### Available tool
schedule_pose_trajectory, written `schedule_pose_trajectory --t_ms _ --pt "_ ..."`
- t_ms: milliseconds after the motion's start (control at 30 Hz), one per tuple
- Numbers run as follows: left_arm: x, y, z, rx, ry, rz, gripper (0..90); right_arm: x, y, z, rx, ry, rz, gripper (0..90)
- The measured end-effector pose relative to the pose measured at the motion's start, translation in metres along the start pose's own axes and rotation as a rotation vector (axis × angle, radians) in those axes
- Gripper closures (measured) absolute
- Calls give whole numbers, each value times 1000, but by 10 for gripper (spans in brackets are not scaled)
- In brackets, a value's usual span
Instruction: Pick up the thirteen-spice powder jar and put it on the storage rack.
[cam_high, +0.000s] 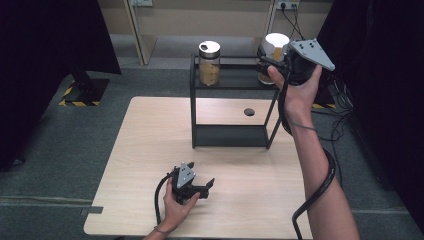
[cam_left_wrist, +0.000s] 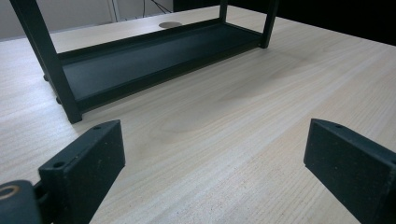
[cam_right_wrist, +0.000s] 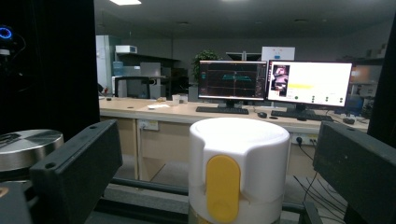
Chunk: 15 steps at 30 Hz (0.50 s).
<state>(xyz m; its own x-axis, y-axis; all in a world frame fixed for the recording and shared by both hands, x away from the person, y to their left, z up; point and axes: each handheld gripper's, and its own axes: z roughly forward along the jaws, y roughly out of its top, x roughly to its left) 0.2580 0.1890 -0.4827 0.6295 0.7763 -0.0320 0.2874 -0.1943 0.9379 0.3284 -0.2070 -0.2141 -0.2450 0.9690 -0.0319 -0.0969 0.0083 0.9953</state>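
two jars (cam_high: 209, 63) on one black rack (cam_high: 230, 136), right tool (cam_right_wrist: 219, 154) open around the white-lidded jar (cam_right_wrist: 238, 165), left tool (cam_left_wrist: 212, 172) open

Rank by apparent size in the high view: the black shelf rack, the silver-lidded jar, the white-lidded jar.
1. black shelf rack, clearly largest.
2. silver-lidded jar and white-lidded jar: look alike; the right gripper partly hides the white-lidded one, so no ranking.

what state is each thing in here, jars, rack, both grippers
left gripper: open, held low over the table, holding nothing
right gripper: open, jaws either side of the white-lidded jar, not closed on it
white-lidded jar: upright on the rack's top shelf, lid on
silver-lidded jar: upright on top shelf, lid on
black rack: upright, bottom shelf bare
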Motion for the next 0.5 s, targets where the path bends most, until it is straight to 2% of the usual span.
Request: schedule_pose_trajectory --t_ms 500 --pt "0 0 0 -2 0 -3 44 -13 -19 -37 -40 12 5 15"
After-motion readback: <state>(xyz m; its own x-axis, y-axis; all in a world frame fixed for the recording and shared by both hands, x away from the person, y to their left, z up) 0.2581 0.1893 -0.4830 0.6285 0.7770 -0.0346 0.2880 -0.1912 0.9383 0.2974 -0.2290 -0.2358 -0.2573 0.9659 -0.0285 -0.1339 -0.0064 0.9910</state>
